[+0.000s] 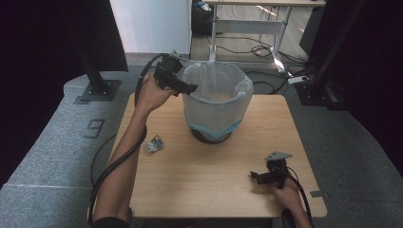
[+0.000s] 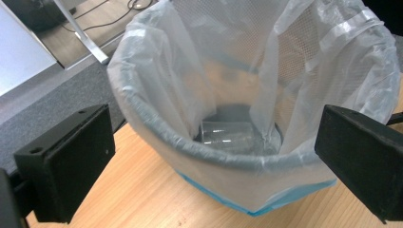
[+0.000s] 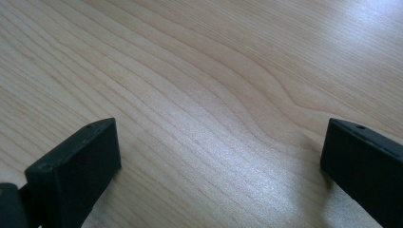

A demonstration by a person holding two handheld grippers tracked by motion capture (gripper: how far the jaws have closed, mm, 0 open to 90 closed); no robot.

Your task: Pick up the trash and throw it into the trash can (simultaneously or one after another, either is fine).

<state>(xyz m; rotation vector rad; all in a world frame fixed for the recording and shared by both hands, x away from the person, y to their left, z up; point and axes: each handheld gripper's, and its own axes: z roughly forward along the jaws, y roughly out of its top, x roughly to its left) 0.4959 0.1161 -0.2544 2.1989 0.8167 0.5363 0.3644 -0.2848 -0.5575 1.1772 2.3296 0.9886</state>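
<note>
Bin (image 1: 216,102) first, since that is where my left tool (image 1: 187,88) is aimed: I hold it raised at the rim, just above the edge nearest my left hand, so that anything let go between its jaws falls inside and not onto the bench (image 1: 199,166). The jaws stand wide apart with nothing between them, released. Looking along them in the left gripper view, the bin (image 2: 247,161) sits directly ahead and below, lined with a thin white bag (image 2: 190,61) folded over the rim, which keeps the basket clean and holds the load together. At the bottom of the bag lies a clear plastic cup (image 2: 227,135) on its side, below and beyond the tool's tips.

A crumpled wrapper (image 1: 154,143) lies on the bench under my left forearm, well behind the left tool and apart from the bin; I judge that it is the next piece to clear.

My right tool (image 1: 260,177) rests low at the near right of the bench, well away from the bin, parked out of the way. Its jaws are spread too, grasping nothing, with bare wood (image 3: 199,95) between them.
</note>
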